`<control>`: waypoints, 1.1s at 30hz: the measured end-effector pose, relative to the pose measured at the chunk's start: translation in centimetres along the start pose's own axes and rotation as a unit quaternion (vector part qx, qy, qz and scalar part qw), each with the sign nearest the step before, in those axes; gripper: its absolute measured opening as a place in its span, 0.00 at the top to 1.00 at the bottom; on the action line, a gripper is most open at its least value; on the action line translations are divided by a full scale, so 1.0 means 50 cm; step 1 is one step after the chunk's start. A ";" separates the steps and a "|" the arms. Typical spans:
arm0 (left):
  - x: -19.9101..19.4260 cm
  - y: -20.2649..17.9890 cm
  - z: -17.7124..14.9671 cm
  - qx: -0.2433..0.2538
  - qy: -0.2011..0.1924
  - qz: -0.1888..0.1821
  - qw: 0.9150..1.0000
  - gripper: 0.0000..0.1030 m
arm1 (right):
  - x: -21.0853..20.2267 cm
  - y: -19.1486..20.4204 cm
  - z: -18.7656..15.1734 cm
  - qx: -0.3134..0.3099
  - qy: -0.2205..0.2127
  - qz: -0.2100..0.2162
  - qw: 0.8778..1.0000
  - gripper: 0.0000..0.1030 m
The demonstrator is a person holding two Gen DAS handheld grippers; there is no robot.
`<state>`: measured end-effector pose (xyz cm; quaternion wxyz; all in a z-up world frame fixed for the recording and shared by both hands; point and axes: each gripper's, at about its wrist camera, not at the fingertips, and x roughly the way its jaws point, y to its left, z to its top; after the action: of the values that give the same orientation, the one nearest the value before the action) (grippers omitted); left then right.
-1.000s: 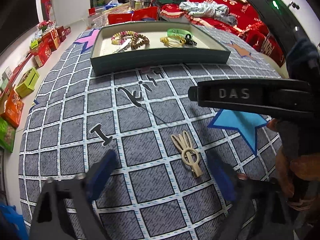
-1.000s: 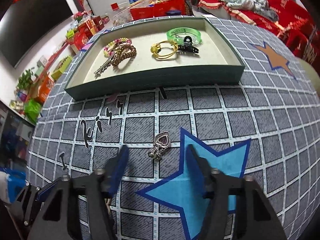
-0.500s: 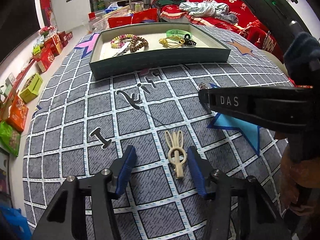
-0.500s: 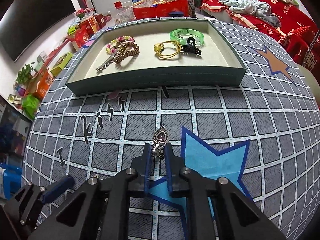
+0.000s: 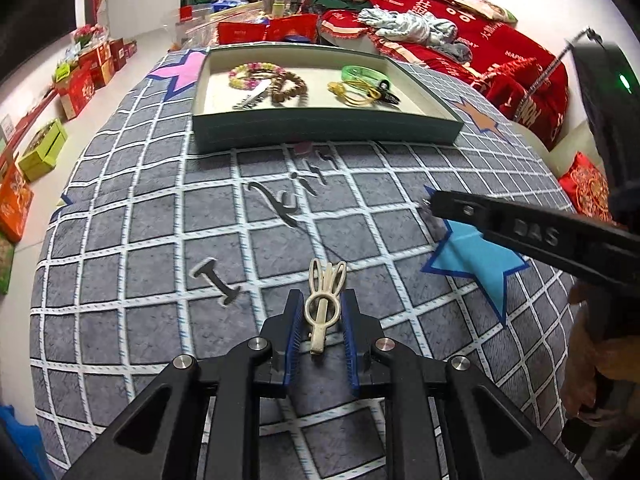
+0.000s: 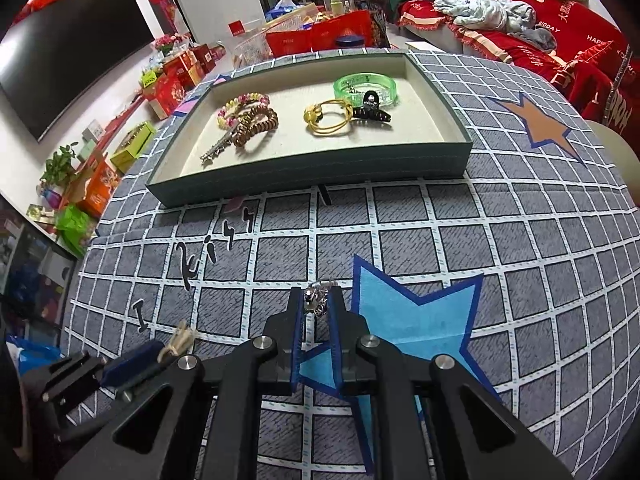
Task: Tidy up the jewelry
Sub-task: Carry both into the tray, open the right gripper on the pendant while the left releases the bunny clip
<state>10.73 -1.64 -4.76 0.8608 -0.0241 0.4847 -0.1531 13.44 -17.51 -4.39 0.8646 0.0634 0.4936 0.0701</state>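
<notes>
A grey grid-patterned mat (image 6: 520, 240) with coloured stars; jewelry sorting is partly done.

The green tray (image 6: 304, 182) beyond already holds bracelets, a green bangle (image 6: 366, 86), gold rings and a black claw clip (image 6: 370, 110). The left gripper (image 5: 320, 320), its jaws just drawn in, pinches a cream rabbit-ear hair clip (image 5: 323, 308). The right gripper (image 6: 318, 304) is pressed together on a small silver piece (image 6: 316, 300), possibly a pendant. Both items likely still need carrying to the tray.

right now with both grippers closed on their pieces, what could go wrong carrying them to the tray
The left gripper has just been closing on the cream rabbit-ear hair clip, pinching only its ring, so it may swivel or slip. The right gripper holds the small silver pendant at its very tips. The green tray wall could snag either.
</notes>
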 end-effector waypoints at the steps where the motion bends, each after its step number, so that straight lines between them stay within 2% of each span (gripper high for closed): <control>1: -0.003 0.005 0.003 -0.002 -0.002 0.002 1.000 0.65 | -0.001 0.000 0.002 0.001 -0.002 0.002 1.000 0.87; 5: -0.011 0.015 0.013 -0.003 -0.008 0.005 1.000 0.65 | -0.008 -0.001 0.005 0.002 -0.007 0.007 1.000 0.91; 14: -0.014 0.025 0.024 -0.006 -0.009 -0.002 1.000 0.65 | -0.002 -0.012 0.005 0.008 0.003 0.010 1.000 0.89; 15: -0.015 0.026 0.023 -0.006 -0.008 -0.002 1.000 0.65 | 0.002 -0.017 0.003 0.013 0.007 0.008 1.000 0.87; 17: -0.014 0.029 0.023 -0.005 -0.007 -0.002 1.000 0.65 | 0.008 -0.023 -0.002 0.019 0.010 0.007 1.000 0.69; 19: -0.014 0.030 0.023 -0.003 -0.006 0.000 1.000 0.65 | 0.013 -0.024 -0.007 0.021 0.012 0.007 1.000 0.60; 26: -0.012 0.031 0.028 0.008 -0.005 0.005 1.000 0.65 | 0.032 -0.002 -0.014 0.011 0.024 -0.005 1.000 0.60; 31: -0.013 0.036 0.029 0.011 -0.003 0.007 1.000 0.65 | 0.039 0.030 -0.019 -0.025 0.025 -0.052 0.998 0.61; 33: -0.014 0.040 0.029 0.011 -0.002 0.008 1.000 0.65 | 0.041 0.045 -0.024 -0.045 0.026 -0.075 0.996 0.70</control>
<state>12.08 0.32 -3.78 0.8632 -0.0104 0.4814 -0.1514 13.33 -14.89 -6.34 0.8564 -0.0142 0.5152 0.0290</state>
